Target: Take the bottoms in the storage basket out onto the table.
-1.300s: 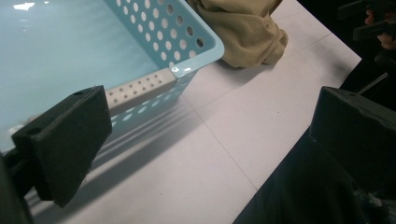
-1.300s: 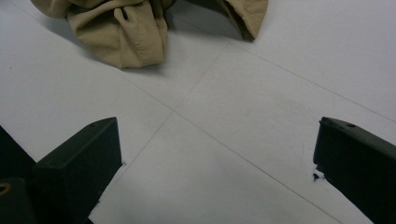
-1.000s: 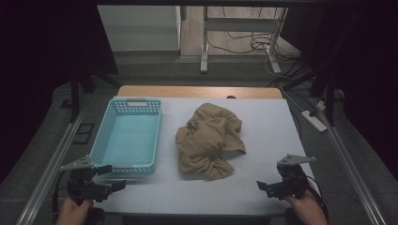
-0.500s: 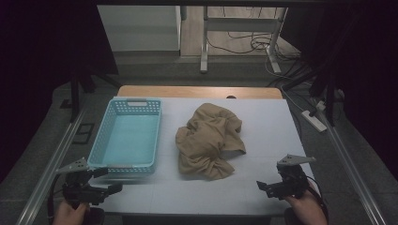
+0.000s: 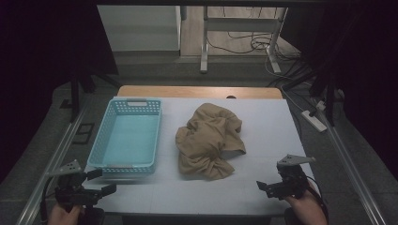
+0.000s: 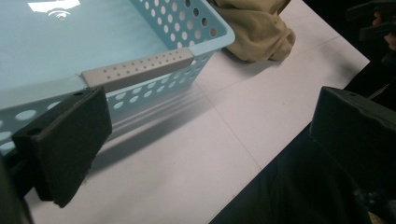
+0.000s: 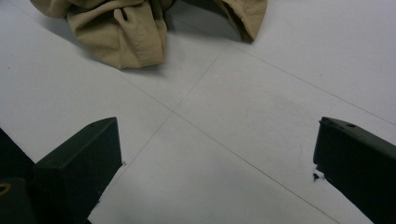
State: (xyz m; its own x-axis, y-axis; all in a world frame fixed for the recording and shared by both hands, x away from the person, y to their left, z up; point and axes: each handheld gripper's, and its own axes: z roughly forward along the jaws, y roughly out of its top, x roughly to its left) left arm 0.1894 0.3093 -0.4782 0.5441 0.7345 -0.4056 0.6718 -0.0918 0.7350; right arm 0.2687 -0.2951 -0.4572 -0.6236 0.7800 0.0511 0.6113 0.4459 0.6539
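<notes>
With both my left gripper (image 5: 101,182) and right gripper (image 5: 268,186) gaping wide, the cloth (image 5: 209,139) lies crumpled just right of the basket (image 5: 104,140), and I risk pinching one loose fold and dragging the rest.

Basket (image 5: 126,140) beside cloth (image 5: 209,140); bare foreground.

white table (image 5: 281,122), power strip (image 5: 312,120), floor cables (image 5: 256,44)

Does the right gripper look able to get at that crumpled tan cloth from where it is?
Probably yes. The right gripper is open, and bare white table lies between it and the tan cloth.
</notes>
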